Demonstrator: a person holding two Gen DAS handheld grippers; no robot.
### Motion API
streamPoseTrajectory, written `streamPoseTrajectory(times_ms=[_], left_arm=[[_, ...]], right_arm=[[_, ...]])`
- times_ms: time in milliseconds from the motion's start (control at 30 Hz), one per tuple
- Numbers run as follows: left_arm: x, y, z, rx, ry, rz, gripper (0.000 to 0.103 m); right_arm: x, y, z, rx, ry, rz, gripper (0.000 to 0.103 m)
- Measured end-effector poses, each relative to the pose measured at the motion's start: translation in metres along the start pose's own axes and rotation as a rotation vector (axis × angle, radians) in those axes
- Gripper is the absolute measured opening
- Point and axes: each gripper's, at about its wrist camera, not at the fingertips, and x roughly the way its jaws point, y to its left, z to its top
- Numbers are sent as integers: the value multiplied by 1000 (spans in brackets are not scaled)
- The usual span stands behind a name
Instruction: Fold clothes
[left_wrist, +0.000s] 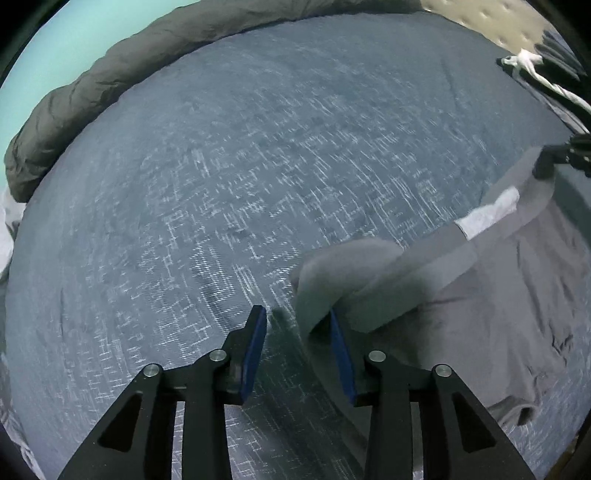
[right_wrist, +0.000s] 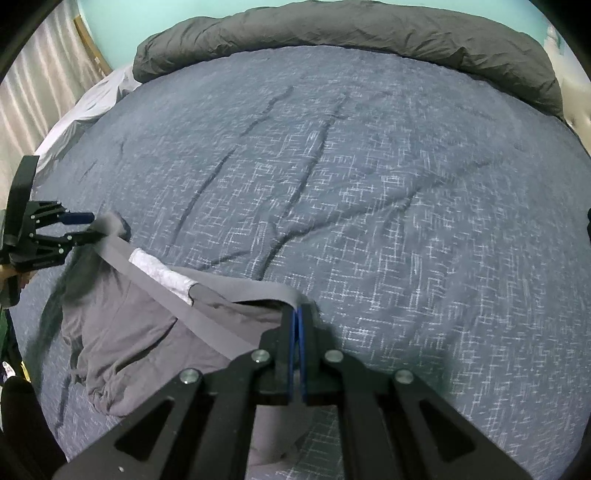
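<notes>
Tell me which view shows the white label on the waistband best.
The right wrist view: the white label lies near the frame's middle, seen whole along the gray waistband stretched between both grippers. The left wrist view shows it too, but farther toward the edge and more blurred.

Grey shorts (right_wrist: 147, 332) with a white waistband label (right_wrist: 162, 275) lie on a blue bedspread (right_wrist: 369, 184) flecked with white crosshatching, beside a charcoal duvet (right_wrist: 351, 33) and turquoise wall (left_wrist: 74, 40).
</notes>
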Motion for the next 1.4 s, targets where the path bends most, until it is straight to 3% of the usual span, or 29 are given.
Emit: streamPoseTrajectory(times_ms=[500, 533, 600, 667, 833, 1033, 1233, 1400], left_arm=[[1, -22, -2, 147, 7, 93, 35], [1, -22, -1, 149, 7, 91, 33], [1, -19, 1, 129, 5, 71, 15], [0, -17, 3, 105, -2, 53, 7], [-12, -12, 4, 103, -39, 29, 3], [-32, 13, -2, -28, -83, -37, 3], [-45, 34, -8, -204, -108, -176, 3], [-43, 44, -17, -294, -103, -246, 3]], right_arm=[[5, 2, -2, 2, 14, -3, 2], [5, 2, -2, 5, 14, -2, 2], [6, 2, -2, 7, 15, -1, 2], [5, 2, -2, 1, 10, -8, 1], [-2, 1, -2, -3, -23, -22, 1], [-19, -13, -2, 43, -78, -5, 1], [-40, -25, -6, 93, -145, 42, 1], [-45, -32, -13, 138, -165, 61, 1]])
